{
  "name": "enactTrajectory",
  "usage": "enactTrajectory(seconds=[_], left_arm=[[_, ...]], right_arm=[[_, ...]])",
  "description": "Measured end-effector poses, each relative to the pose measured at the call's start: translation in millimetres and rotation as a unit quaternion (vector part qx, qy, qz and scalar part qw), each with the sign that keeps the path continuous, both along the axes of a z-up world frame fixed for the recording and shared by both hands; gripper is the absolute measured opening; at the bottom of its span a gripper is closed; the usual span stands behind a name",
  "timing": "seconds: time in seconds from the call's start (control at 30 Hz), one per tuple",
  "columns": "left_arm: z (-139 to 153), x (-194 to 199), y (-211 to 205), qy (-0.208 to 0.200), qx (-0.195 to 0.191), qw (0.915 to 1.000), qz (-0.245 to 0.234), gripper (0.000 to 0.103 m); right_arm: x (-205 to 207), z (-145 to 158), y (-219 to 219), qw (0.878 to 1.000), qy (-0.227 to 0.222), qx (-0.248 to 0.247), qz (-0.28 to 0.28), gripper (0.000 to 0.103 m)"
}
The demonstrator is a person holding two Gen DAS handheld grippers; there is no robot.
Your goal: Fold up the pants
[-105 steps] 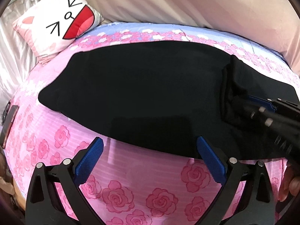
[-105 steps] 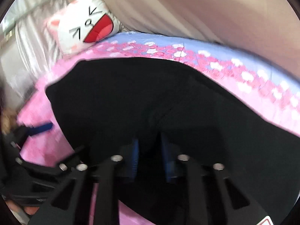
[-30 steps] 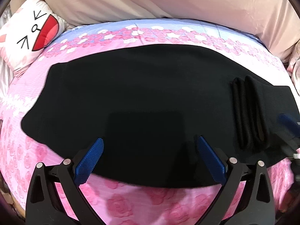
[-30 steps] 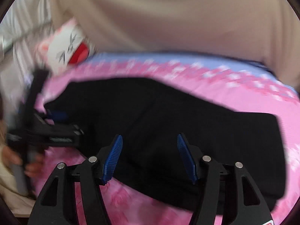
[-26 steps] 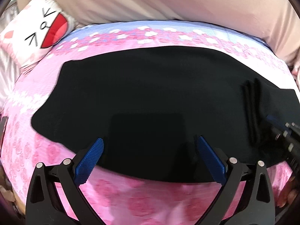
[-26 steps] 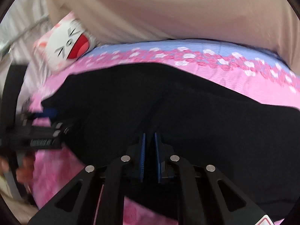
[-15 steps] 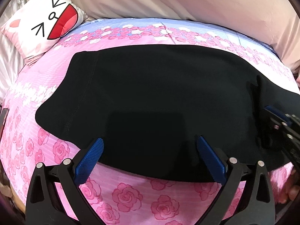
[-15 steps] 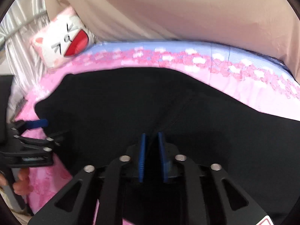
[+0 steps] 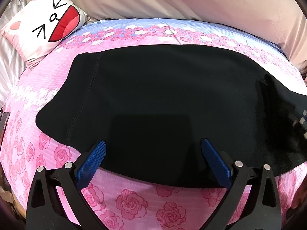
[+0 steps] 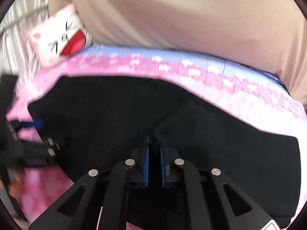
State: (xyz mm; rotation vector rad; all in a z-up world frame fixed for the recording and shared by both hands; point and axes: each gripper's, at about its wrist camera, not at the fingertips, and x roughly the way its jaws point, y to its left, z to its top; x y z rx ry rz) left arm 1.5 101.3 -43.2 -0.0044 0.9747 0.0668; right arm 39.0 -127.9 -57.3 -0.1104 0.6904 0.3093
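- Black pants (image 9: 163,99) lie spread flat across the pink rose-print bed (image 9: 132,201), with one end toward the cat-face pillow (image 9: 48,21) and the other end running away from it to the far side of the bed.
- Right gripper (image 10: 154,161) sits over the end farthest from the pillow; its blue pads are closing, nearly together, with a raised ridge of black cloth between them; the cloth looks pinched, though the frame is blurred by motion.
- Left gripper (image 9: 153,161) hovers at the edge of the pants nearest the camera, on the pillow's side of the right gripper; its jaws stand wide apart and hold nothing; the cloth lies beyond the pads, not between them.
- Progress, as a judgement: the garment appears already laid as a single long panel, so a lengthwise fold may be done; no crosswise fold is visible, and the pants stay at full length.
- Work remaining: lift the pinched end, carry it toward the pillow end, lay it down, then fold again and smooth.
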Motion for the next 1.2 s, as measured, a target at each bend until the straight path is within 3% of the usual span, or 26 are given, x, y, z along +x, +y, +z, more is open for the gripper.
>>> enactTrajectory(seconds=[0.1,0.23,0.33,0.4,0.47,0.53,0.6,0.67,0.7,0.77,0.9,1.0,1.13,1.2], left_arm=[[-0.5,-0.3,1.4,-0.001,-0.002,1.0000,0.001,0.098],[-1.1,1.2,0.9,0.001,0.001,1.0000,0.003,0.098],[-0.1,0.4,1.7,0.002,0.001,1.0000,0.002,0.098],[-1.4,0.9,1.0,0.002,0.003,1.0000,0.003,0.098],[-2.0,2.4,-1.2,0.001,0.006,0.9999,0.008,0.098],[-0.6,2.9,-2.1,0.002,0.007,0.9999,0.009,0.098],[2.4,1.1,0.7,0.001,0.005,1.0000,0.008,0.098],[6.5,-2.0,10.5,-0.005,-0.006,0.9998,0.019,0.098],[9.6,-3.8,18.5,-0.009,-0.013,0.9994,0.030,0.098],[17.0,-7.7,40.0,-0.021,-0.028,0.9976,0.060,0.098],[23.0,-11.6,89.2,-0.025,-0.030,0.9909,0.129,0.098],[19.8,-12.5,102.5,-0.021,-0.020,0.9880,0.152,0.098],[15.2,-3.5,86.1,-0.010,-0.026,0.9916,0.126,0.098],[13.7,4.0,65.6,-0.004,-0.026,0.9947,0.099,0.098]], right_arm=[[-0.4,7.5,6.1,1.000,-0.007,0.013,0.013,0.009],[20.2,-29.3,18.0,0.999,0.044,0.004,0.022,0.009],[10.6,-1.3,11.0,0.998,0.017,0.049,0.029,0.009],[6.9,8.1,14.2,0.998,0.004,0.049,0.039,0.009],[16.2,-0.5,23.4,0.998,0.018,0.037,0.046,0.009],[31.3,-30.8,31.9,0.997,0.060,0.013,0.050,0.011],[23.4,-23.2,26.9,0.997,0.048,0.027,0.055,0.020],[16.2,-13.9,19.5,0.996,0.043,0.057,0.062,0.053],[9.6,-9.5,13.3,0.994,0.035,0.081,0.069,0.060],[-0.6,-2.1,0.6,0.992,0.022,0.102,0.065,0.063],[-24.1,6.9,-55.7,0.994,-0.005,0.111,-0.008,0.063],[-39.1,9.9,-113.1,0.988,-0.009,0.130,-0.080,0.059],[-58.3,7.4,-187.2,0.974,-0.006,0.161,-0.159,0.056],[-57.3,-14.3,-218.4,0.966,0.028,0.166,-0.194,0.052]])
